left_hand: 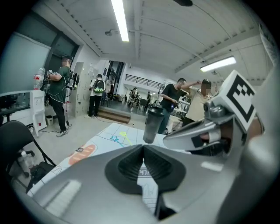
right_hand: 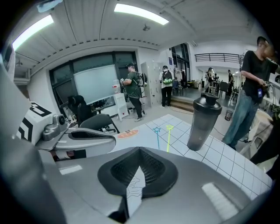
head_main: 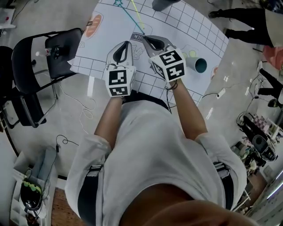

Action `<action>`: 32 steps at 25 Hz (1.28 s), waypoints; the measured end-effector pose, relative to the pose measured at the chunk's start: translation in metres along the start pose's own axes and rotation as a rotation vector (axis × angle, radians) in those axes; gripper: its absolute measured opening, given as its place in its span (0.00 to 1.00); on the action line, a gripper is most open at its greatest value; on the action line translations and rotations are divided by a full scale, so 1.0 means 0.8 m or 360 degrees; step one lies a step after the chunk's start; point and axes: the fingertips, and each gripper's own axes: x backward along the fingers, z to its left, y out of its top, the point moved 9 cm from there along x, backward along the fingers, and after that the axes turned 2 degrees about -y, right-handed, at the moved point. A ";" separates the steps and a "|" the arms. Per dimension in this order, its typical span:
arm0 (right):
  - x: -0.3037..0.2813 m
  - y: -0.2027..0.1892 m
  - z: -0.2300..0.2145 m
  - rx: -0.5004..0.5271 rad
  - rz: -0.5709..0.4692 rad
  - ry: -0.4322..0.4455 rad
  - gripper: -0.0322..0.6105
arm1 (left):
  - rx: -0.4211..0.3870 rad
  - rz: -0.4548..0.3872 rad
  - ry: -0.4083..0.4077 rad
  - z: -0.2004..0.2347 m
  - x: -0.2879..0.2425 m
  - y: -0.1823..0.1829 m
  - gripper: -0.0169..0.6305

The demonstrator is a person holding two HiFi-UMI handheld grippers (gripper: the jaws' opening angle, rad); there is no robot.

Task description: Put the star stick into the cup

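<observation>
Two star sticks lie side by side on the white gridded mat [head_main: 194,26]: a blue one [head_main: 130,17] [right_hand: 158,138] and a yellow one [head_main: 136,13] [right_hand: 169,136]. A tall dark shaker cup [head_main: 162,4] [right_hand: 201,122] [left_hand: 152,124] stands upright just beyond them. My left gripper [head_main: 128,43] [left_hand: 143,147] hovers over the mat's near part, shut and empty. My right gripper [head_main: 146,39] [right_hand: 140,151] is close beside it, also shut with nothing between its pads. Both are short of the sticks.
A teal cup [head_main: 198,65] lies on its side at the mat's right, with a small green round thing [head_main: 192,54] beside it. An orange picture [head_main: 93,24] marks the mat's left. A black chair [head_main: 44,53] stands left of the table. Several people stand farther off.
</observation>
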 end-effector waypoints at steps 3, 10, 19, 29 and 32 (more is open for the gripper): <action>-0.005 0.016 0.000 0.0015 0.0071 -0.0039 0.05 | -0.0006 0.0024 -0.0036 0.011 -0.004 0.013 0.03; -0.044 0.043 -0.007 0.0028 0.0300 -0.0038 0.05 | 0.0091 0.0092 -0.0134 0.031 -0.028 0.019 0.03; -0.141 0.066 -0.041 0.0106 0.0523 -0.0098 0.05 | 0.0162 0.0203 -0.0176 0.088 -0.071 0.006 0.03; -0.219 0.070 -0.072 0.0215 0.0803 -0.0053 0.12 | 0.0216 0.0256 -0.0170 0.126 -0.102 0.007 0.03; -0.232 0.069 -0.074 0.0219 0.0866 -0.0039 0.14 | 0.0237 0.0262 -0.0173 0.133 -0.104 0.006 0.03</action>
